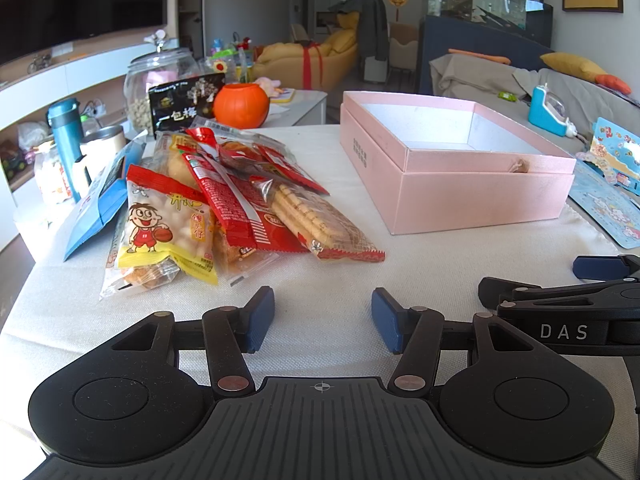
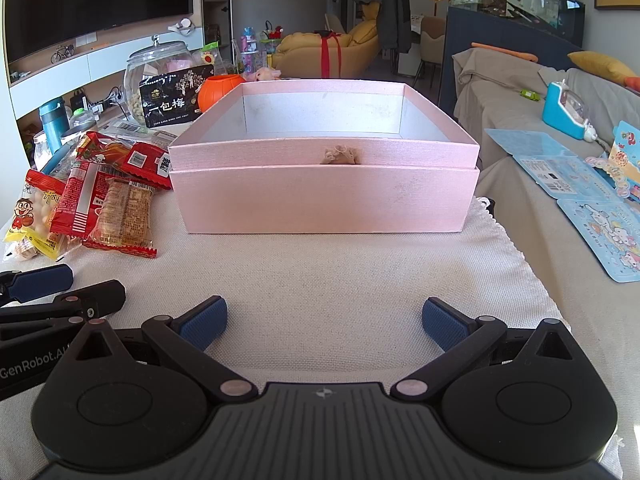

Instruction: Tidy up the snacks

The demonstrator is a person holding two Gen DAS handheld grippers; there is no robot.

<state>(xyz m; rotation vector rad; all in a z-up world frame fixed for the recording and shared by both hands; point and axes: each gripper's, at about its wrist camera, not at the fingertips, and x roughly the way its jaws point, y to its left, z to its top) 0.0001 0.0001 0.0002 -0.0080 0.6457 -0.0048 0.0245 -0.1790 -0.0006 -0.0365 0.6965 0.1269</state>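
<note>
A heap of snack packets [image 1: 224,200] lies on the cloth-covered table, mostly red and yellow wrappers, with a biscuit pack [image 1: 316,216] at its right edge. The same heap of snack packets [image 2: 88,204] shows at the left of the right wrist view. An open, empty pink box [image 1: 480,194] stands to the right of the heap; in the right wrist view the pink box [image 2: 324,200] faces me squarely. My left gripper [image 1: 323,320] is open above the cloth, short of the heap, nothing between its pads. My right gripper [image 2: 325,322] is open too, wider, in front of the box.
Behind the heap stand a glass jar [image 1: 160,80], a black packet [image 1: 184,104], an orange pumpkin pot [image 1: 240,104], a teal flask [image 1: 64,136] and a blue pouch [image 1: 104,200]. Cartoon sticker sheets [image 2: 600,220] lie on the sofa at the right. The table's right edge runs near the box.
</note>
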